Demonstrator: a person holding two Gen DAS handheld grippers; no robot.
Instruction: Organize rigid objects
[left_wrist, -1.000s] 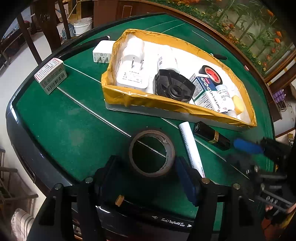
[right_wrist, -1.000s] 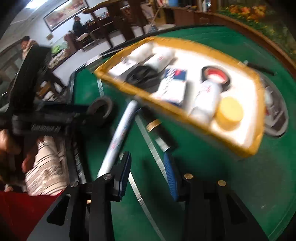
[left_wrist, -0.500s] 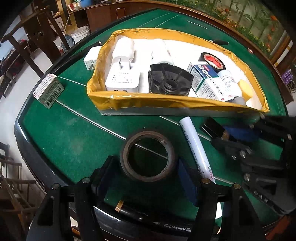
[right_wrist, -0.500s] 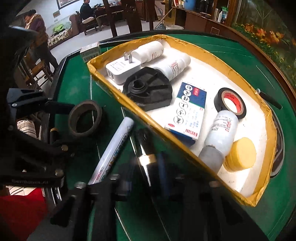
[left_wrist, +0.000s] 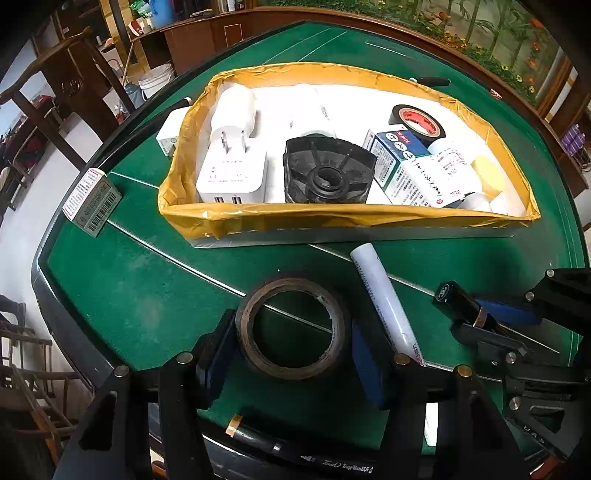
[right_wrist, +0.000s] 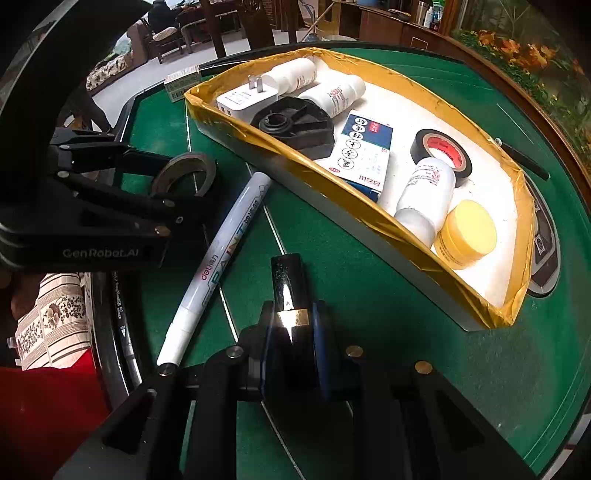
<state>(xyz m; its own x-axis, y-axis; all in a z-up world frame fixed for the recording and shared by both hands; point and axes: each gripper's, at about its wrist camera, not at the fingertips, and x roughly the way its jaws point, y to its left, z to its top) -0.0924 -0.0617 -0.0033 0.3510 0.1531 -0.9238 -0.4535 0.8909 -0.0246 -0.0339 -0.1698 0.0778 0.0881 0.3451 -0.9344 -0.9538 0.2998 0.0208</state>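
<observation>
A brown tape roll (left_wrist: 293, 330) lies on the green table between the pads of my left gripper (left_wrist: 293, 350), which closes on its sides. The roll also shows in the right wrist view (right_wrist: 184, 173). My right gripper (right_wrist: 291, 347) is shut on a black lipstick tube with a gold band (right_wrist: 288, 288), also seen in the left wrist view (left_wrist: 461, 306). A white paint marker (left_wrist: 384, 299) lies between the two grippers (right_wrist: 218, 266). The yellow-lined box (left_wrist: 332, 218) holds a charger, bottles, a black plastic part, a medicine carton, black tape and a yellow jar.
A small green-and-white carton (left_wrist: 91, 202) lies left of the box. A white adapter (left_wrist: 168, 134) sits behind the box's left corner. A black marker (left_wrist: 303, 456) lies at the table's near edge. A black pen (right_wrist: 521, 157) lies beyond the box.
My right gripper moved in and closed on the lipstick tube. My left gripper's pads closed in against the tape roll.
</observation>
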